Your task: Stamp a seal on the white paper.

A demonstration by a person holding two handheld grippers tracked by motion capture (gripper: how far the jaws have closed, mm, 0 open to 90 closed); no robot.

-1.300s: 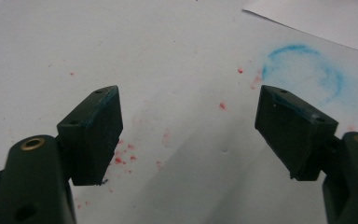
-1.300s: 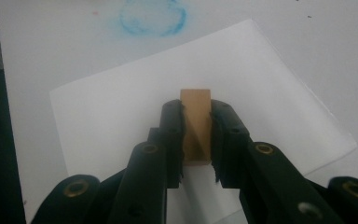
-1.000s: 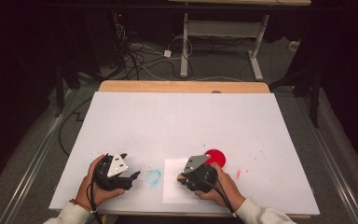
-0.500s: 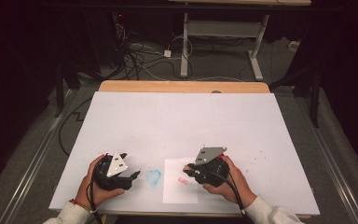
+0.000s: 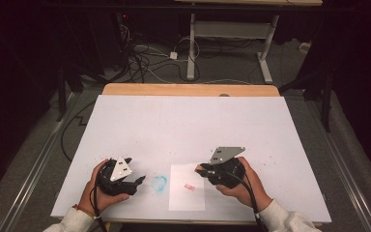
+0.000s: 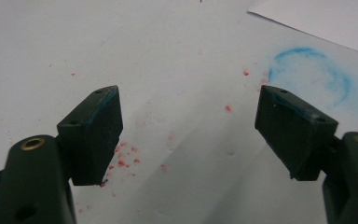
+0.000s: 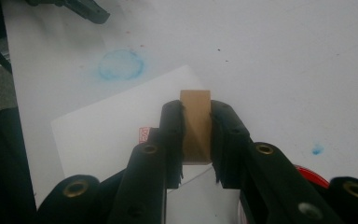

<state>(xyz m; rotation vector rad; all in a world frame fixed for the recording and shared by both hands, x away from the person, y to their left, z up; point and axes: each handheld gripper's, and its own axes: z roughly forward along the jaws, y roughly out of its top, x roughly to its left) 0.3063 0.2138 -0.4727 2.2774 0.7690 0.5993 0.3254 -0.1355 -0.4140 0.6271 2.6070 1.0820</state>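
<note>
Your right gripper (image 7: pixel 196 135) is clamped on a small wooden block (image 7: pixel 196 126), held just above the white paper (image 5: pixel 187 186) at the table's (image 5: pixel 188 121) near edge, where a red mark (image 5: pixel 190 186) shows. Your left gripper (image 6: pixel 189 130) rests to the left, jaws apart with nothing between them, beside a blue ring stain (image 5: pixel 159 183)

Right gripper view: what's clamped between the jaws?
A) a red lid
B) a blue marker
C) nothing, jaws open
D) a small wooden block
D. In the right gripper view the right gripper has its jaws shut on a small tan wooden block, held above the white paper sheet that carries a red stamp mark.
</note>
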